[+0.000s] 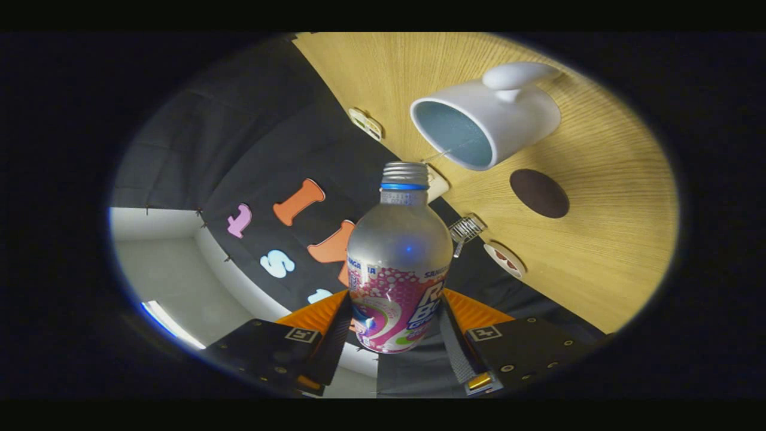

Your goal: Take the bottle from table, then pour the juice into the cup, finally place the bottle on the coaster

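Note:
My gripper (pixel 396 326) is shut on a silver bottle (pixel 399 239) with a pink label, one finger on each side of its lower body. The view is rolled, so the wooden table (pixel 604 263) tilts steeply and the bottle leans over with its open threaded neck pointing toward the cup. Just beyond the neck stands a white cup (pixel 488 117) with a pale blue inside and a rounded handle; its open mouth faces me. A dark brown round coaster (pixel 539 193) lies on the table beside the cup, to the right of the bottle's neck.
Along the table's back edge sit several small white fittings (pixel 365 123) and a clear clip (pixel 466 228). The black booth wall (pixel 257 155) hangs behind that edge. A pale surface with a bright strip (pixel 170 323) shows beyond the wall.

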Motion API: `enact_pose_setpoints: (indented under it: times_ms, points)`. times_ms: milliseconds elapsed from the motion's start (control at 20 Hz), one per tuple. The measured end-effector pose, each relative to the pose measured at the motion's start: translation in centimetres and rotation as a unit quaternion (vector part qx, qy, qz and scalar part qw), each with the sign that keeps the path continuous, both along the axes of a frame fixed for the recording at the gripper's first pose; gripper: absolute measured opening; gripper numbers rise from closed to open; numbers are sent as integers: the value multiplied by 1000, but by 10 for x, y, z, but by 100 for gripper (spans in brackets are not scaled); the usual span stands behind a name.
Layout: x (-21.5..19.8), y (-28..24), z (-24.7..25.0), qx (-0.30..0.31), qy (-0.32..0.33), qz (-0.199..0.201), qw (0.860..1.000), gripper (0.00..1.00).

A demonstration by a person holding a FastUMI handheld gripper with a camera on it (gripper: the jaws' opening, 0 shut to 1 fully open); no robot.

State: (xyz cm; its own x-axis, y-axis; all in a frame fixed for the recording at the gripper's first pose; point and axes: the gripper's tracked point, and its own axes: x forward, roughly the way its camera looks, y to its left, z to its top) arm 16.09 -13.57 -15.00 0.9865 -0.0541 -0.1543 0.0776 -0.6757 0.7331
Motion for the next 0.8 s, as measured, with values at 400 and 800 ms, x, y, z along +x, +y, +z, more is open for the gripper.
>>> enact_pose_setpoints:
  times_ms: [400,800]
  points:
    - [3,-8,18,15,-10,-10,1000,75]
    - [0,-13,17,5,-1,-9,1000,75]
